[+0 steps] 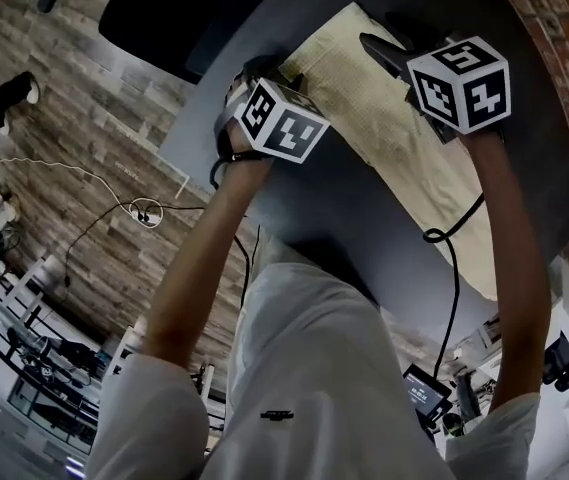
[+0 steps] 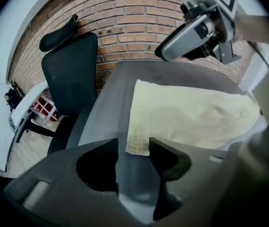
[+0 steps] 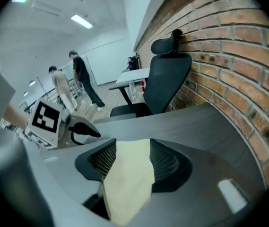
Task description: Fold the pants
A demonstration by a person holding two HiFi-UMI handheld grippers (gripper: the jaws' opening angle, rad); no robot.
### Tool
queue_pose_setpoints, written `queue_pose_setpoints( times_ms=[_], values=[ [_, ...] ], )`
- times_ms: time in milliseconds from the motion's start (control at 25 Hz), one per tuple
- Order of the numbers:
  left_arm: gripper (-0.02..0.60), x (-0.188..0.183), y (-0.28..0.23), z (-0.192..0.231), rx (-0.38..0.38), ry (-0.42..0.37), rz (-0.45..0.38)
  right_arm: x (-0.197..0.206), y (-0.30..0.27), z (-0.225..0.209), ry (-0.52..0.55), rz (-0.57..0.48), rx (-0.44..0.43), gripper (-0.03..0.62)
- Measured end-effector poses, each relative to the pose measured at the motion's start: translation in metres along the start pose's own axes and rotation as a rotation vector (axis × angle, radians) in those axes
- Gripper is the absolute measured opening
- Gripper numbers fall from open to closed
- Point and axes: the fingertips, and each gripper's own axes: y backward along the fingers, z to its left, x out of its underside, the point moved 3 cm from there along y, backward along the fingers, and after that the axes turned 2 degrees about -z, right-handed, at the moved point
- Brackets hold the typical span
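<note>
Pale yellow cloth pants (image 1: 384, 108) look soft and limp, best pinched at corners; left gripper (image 2: 134, 145) gapes beside one, right gripper (image 3: 133, 145) loosely straddles cloth.

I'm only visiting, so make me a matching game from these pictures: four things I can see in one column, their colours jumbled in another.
Things:
1. pants
2. office chair
3. wall
4. table

Colours:
a. black
b. red brick
c. pale yellow
d. dark grey

Pairs: 1-c, 2-a, 3-b, 4-d
</note>
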Motion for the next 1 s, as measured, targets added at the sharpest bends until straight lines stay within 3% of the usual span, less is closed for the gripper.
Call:
queue_pose_setpoints(
  times_ms=[160, 360, 560, 680, 800, 920, 1000],
  values=[
    [0.213, 0.000, -0.006, -0.005, 0.083, 0.007, 0.015, 0.014, -0.024, -0.008, 0.203, 0.151, -0.006, 0.229],
    [0.208, 0.002, -0.011, -0.007, 0.156, 0.040, 0.031, 0.022, -0.055, -0.018, 0.388, 0.299, -0.074, 0.242],
    [0.118, 0.002, -0.015, -0.021, 0.170, -0.031, 0.031, 0.030, -0.085, -0.030, 0.581, 0.445, -0.151, 0.242],
    [0.107, 0.003, -0.018, -0.024, 0.176, -0.014, 0.033, 0.038, -0.099, -0.034, 0.623, 0.524, -0.174, 0.241],
    [0.093, 0.004, -0.018, -0.025, 0.171, -0.021, 0.028, 0.046, -0.102, -0.029, 0.604, 0.558, -0.202, 0.165],
    [0.060, 0.003, -0.010, -0.026, 0.144, -0.037, 0.006, 0.047, -0.092, -0.023, 0.608, 0.531, -0.191, 0.060],
    [0.052, -0.003, -0.002, -0.026, 0.122, -0.044, -0.009, 0.042, -0.082, -0.020, 0.625, 0.486, -0.170, 0.051]
  ],
)
